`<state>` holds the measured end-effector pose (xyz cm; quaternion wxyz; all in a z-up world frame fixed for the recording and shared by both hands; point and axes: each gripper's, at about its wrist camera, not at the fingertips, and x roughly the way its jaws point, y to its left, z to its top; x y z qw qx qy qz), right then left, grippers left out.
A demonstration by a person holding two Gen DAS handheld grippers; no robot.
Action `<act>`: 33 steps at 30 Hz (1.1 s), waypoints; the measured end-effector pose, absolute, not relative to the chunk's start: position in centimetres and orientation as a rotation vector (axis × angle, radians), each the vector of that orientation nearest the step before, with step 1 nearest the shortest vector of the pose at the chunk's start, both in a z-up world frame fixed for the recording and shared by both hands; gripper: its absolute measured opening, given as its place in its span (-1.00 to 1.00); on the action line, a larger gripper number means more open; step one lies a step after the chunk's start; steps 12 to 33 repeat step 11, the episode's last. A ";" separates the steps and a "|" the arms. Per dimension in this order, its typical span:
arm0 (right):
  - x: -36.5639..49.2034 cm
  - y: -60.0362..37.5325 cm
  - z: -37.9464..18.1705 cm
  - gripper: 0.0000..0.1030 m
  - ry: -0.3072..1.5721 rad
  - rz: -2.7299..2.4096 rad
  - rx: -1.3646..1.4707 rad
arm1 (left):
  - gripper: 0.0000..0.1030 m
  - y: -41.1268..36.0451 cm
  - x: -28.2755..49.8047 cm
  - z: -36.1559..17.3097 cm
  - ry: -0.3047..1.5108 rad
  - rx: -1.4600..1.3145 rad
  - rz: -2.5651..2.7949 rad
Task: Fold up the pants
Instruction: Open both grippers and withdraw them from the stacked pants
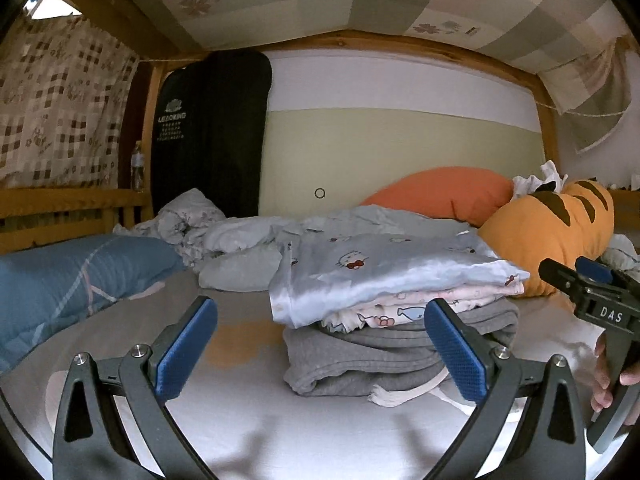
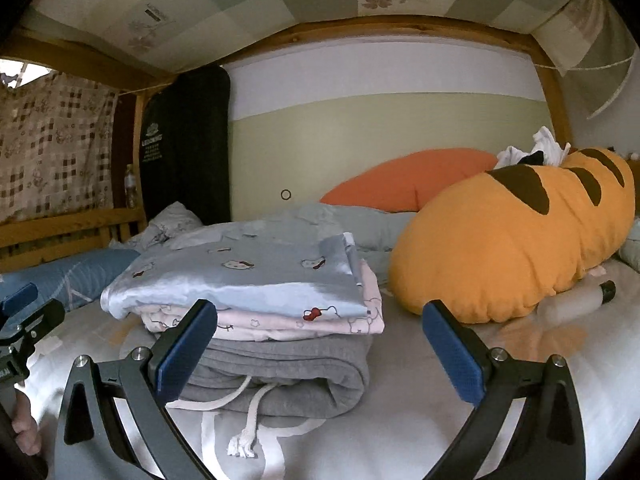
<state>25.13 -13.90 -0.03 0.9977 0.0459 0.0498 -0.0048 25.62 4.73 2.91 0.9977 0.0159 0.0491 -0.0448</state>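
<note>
Blue-padded fingers [image 1: 188, 344] of the left hand-held gripper [image 1: 320, 354] are spread wide apart with nothing between them, held low over the white bed sheet [image 1: 248, 420]. Just beyond them a stack of folded clothes is seen on the bed. Grey sweatpants [image 1: 360, 354] are folded at the bottom, with a white drawstring [image 1: 404, 394] trailing from the near edge onto the sheet. Pink printed pyjamas [image 1: 452, 298] are laid on top of them, and a pale blue satin garment with a cat print [image 1: 380, 268] is laid on top of that.

At the right edge of the left wrist view the right hand-held gripper [image 1: 576, 276] is seen from the side, gripped by a hand [image 1: 608, 376]. In the right wrist view the right hand-held gripper [image 2: 320, 350] is likewise wide open and empty, with its left finger [image 2: 188, 344] in front of the stack's near left corner; contact with the cloth cannot be told.

An orange striped plush pillow [image 2: 508, 248] is lying just right of the stack, with a coral cushion [image 2: 412, 180] behind it. A blue pillow [image 1: 68, 280] is lying to the left, and rumpled pale bedding [image 1: 224, 232] is bunched behind the stack.
</note>
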 end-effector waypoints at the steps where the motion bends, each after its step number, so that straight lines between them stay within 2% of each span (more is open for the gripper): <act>1: 25.2 -13.8 0.0 0.99 0.101 -0.010 0.086 | 0.99 4.7 25.6 2.9 0.097 0.034 -0.090; 33: 25.1 -13.1 0.3 0.99 0.090 -0.009 0.056 | 1.00 4.3 25.4 3.0 0.081 0.063 -0.082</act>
